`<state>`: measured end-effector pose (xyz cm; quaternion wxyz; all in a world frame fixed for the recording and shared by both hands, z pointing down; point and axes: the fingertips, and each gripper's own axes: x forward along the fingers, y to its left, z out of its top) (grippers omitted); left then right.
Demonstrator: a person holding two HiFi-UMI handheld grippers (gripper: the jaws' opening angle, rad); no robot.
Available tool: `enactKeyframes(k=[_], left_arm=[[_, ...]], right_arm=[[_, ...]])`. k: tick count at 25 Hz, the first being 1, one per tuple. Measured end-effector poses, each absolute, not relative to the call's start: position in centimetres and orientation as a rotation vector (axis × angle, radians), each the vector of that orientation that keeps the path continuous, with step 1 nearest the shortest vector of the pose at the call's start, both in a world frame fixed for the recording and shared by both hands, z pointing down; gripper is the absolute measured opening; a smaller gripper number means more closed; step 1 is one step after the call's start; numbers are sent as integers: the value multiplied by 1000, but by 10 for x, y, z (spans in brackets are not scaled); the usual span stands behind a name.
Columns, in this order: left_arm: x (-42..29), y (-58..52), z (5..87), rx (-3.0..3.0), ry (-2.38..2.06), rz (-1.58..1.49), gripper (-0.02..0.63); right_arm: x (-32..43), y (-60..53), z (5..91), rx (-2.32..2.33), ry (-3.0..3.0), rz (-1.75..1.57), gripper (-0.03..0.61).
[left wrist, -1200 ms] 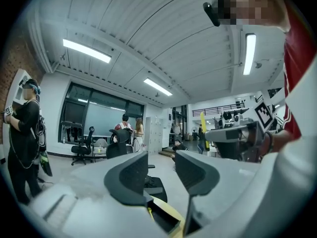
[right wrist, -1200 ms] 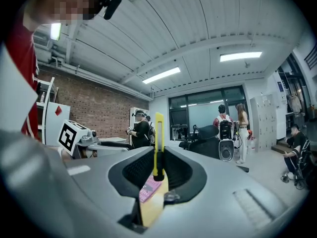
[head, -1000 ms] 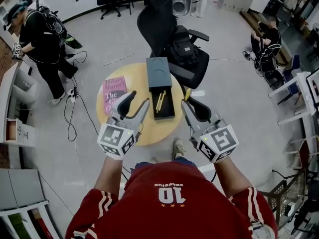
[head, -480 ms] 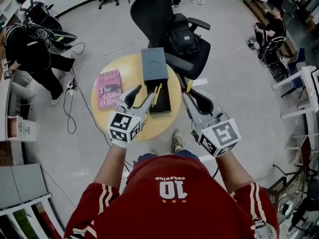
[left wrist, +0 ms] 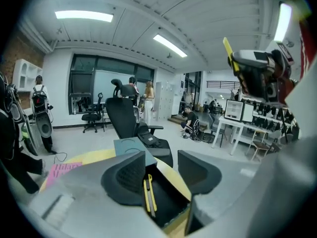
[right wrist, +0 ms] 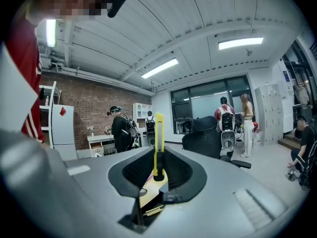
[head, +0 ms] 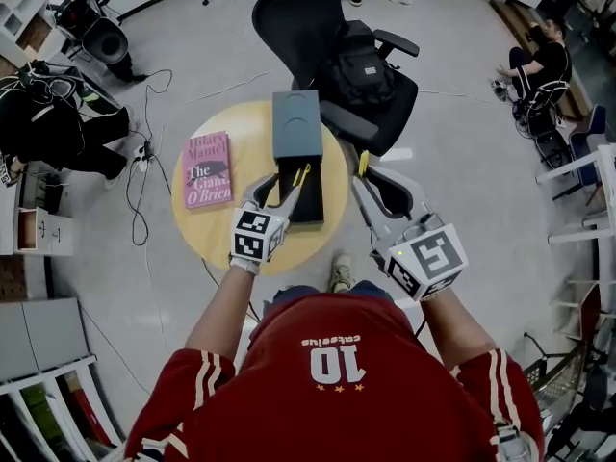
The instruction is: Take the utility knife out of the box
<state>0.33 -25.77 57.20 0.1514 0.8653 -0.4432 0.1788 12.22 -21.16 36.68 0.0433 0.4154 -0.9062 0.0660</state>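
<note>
**A:** Where's the utility knife (head: 300,180) (left wrist: 148,195)?

**B:** It's lying lengthways in the open black box (head: 318,200) (left wrist: 171,202), toward its left wall, on the round tabletop (head: 217,234). The grey lid (head: 295,123) (left wrist: 130,145) sits just beyond the box, out of the way.

**A:** And the left tool (head: 277,192) (left wrist: 162,157)?

**B:** It's over the near end of the box, tipped downward, jaws wide apart and nothing between the pads. The knife shows below the gap, so I'd judge it's lined up to straddle the handle.

**A:** The right tool (head: 371,176) (right wrist: 158,167)?

**B:** That one is clamped on a second yellow knife (head: 363,165) (right wrist: 158,143), which stands upright between the pads. It's off past the tabletop's right edge, probably parked there so the left has room.

**A:** Any snag?

**B:** The knife hugs the wall, so one finger has little room to slip in.
</note>
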Motion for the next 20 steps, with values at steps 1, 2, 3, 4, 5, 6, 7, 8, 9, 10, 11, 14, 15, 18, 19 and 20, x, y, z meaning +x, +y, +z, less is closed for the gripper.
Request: enactKeyframes(k=[1, 2, 3, 4, 5, 6, 7, 8, 9, 10, 11, 14, 15, 18, 19, 20], left_arm=[[5, -261, 582, 2468, -1271, 530, 201], [8, -264, 593, 2452, -1269, 548, 201], [10, -266, 603, 2436, -1266, 568, 201], [11, -269, 613, 2421, -1263, 590, 201], [13, -272, 623, 2408, -1258, 612, 201], [14, -275, 632, 2395, -1254, 633, 201], [15, -279, 640, 2381, -1250, 654, 201], [15, -283, 650, 2364, -1246, 675, 201], [14, -286, 659, 2345, -1243, 696, 201], [13, -289, 668, 2325, -1243, 715, 201], [12, -291, 677, 2305, -1245, 734, 201], [12, -298, 700, 2255, -1260, 784, 201], [12, -299, 707, 2239, -1262, 796, 201], [12, -300, 730, 2194, -1247, 853, 201], [11, -298, 739, 2180, -1235, 886, 201], [11, -296, 747, 2168, -1223, 919, 201]], right_arm=[[124, -217, 368, 1258, -2779, 199, 60], [126, -222, 370, 1245, -2784, 202, 60], [127, -226, 373, 1232, -2786, 210, 60], [129, -230, 374, 1220, -2789, 219, 60], [131, -234, 376, 1211, -2795, 222, 60], [133, -239, 378, 1204, -2802, 217, 60], [134, -244, 380, 1195, -2808, 213, 59], [135, -248, 383, 1185, -2809, 215, 58], [135, -252, 387, 1176, -2809, 223, 58], [134, -255, 390, 1167, -2810, 231, 58], [134, -257, 393, 1156, -2811, 237, 58], [138, -266, 399, 1127, -2814, 252, 59], [140, -269, 401, 1120, -2812, 258, 59], [145, -278, 407, 1097, -2797, 282, 59], [147, -281, 407, 1093, -2798, 284, 58], [149, -284, 408, 1091, -2801, 286, 59]])
